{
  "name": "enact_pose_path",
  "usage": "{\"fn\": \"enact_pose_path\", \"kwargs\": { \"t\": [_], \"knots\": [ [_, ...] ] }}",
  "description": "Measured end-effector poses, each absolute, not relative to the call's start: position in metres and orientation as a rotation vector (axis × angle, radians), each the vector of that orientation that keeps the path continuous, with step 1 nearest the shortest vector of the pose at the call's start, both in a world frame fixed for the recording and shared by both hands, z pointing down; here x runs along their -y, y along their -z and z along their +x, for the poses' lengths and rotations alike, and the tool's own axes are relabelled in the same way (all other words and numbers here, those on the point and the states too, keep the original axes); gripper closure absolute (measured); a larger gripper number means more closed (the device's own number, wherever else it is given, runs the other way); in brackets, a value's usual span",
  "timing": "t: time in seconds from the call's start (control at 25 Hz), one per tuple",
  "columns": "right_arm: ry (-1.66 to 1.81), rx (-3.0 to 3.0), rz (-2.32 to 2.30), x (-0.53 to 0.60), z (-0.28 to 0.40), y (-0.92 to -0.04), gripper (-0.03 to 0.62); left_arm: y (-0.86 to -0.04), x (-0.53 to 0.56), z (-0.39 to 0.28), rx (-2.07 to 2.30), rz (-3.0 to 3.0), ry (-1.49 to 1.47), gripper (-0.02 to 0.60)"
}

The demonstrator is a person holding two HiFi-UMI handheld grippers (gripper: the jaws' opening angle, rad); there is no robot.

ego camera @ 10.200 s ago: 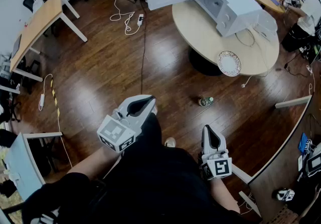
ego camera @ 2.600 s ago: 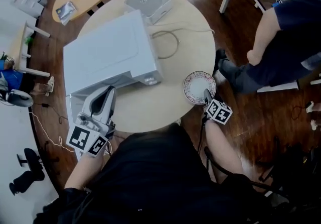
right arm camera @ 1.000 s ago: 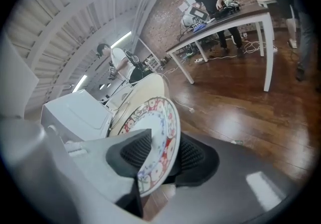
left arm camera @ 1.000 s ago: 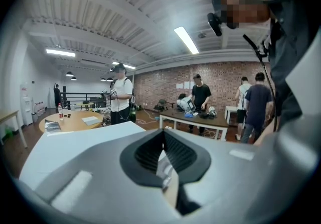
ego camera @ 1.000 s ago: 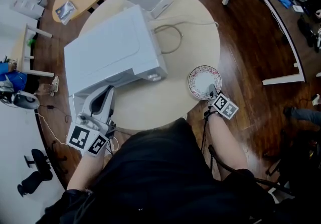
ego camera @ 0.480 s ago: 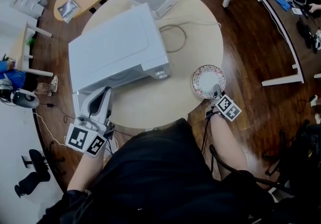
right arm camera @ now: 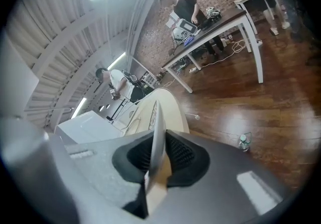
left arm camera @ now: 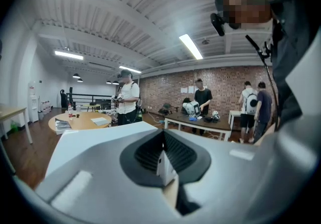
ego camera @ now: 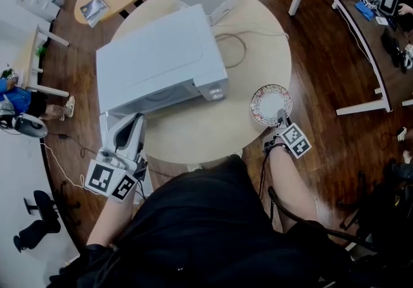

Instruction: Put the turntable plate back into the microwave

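The right gripper (ego camera: 280,115) has just been closing its jaws, and they now pinch the near rim of the turntable plate (ego camera: 270,103), which shows edge-on between the pads. The patterned plate is at the right edge of the round worktop (ego camera: 193,135), near the front right corner of the white microwave (ego camera: 161,57). The left gripper (ego camera: 133,119) appears closed and empty, held by the microwave's front left corner.
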State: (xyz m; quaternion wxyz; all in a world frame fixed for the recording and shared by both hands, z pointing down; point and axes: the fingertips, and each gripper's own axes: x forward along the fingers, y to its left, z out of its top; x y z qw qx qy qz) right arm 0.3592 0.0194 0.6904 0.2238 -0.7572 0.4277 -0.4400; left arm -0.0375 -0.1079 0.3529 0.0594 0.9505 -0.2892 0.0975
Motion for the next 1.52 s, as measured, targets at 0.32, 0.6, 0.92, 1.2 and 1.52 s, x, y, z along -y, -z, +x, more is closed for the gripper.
{"fn": "enact_pose_path", "kwargs": {
  "t": [0.32,0.6,0.92,1.2,1.52],
  "knots": [
    [1.188,-1.127,-2.056,-0.02,0.353,-0.677,0.559,-0.353,0.108,-0.048,0.87,2.877,-0.251,0.577],
    [1.163,-1.03,-1.995,-0.031,0.352,-0.671,0.56,-0.353,0.109,-0.052,0.843,2.881,-0.219,0.577],
    [1.115,-0.974,-1.933,-0.028,0.343,-0.655,0.559,-0.342,0.117,-0.072,0.851,2.866,-0.197,0.577],
    [1.083,-0.969,-1.891,-0.027,0.332,-0.634,0.56,-0.357,0.114,-0.083,0.835,2.92,-0.224,0.577],
    [1.077,-0.986,-1.857,-0.037,0.329,-0.631,0.56,-0.361,0.116,-0.086,0.844,2.917,-0.161,0.577]
  ]
}}
